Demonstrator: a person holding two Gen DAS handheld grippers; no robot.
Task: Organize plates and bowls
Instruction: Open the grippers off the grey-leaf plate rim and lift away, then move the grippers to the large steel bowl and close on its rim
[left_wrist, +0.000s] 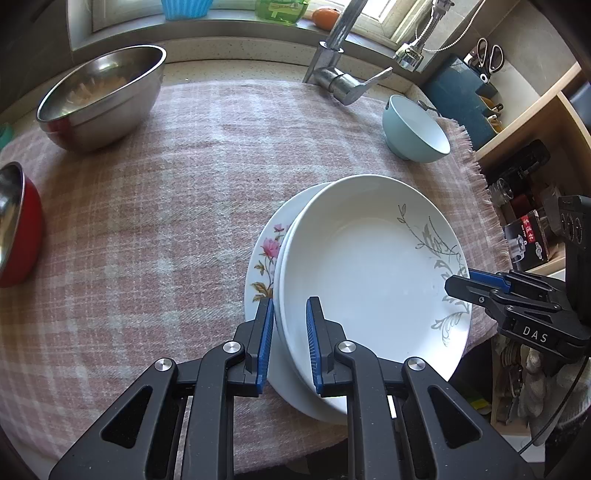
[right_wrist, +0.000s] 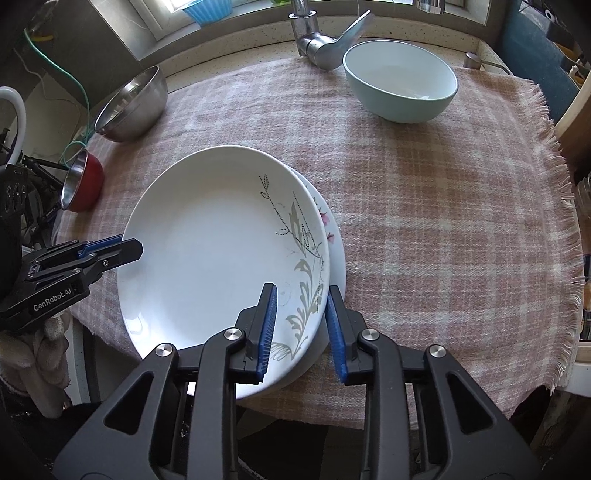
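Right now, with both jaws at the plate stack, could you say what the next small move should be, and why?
Probably open both and withdraw: the grey-leaf plate already sits on the pink-flower plate, and the left gripper and right gripper straddle opposite rims.

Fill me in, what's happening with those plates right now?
Both grippers are at the plate stack on the pink plaid cloth. The left gripper and right gripper each straddle an opposite rim of the top plate with the grey leaf pattern, fingers apart, not yet clamped. It sits slightly off-centre on the pink flower plate. The light blue bowl, steel bowl and red bowl stand apart, unstacked.
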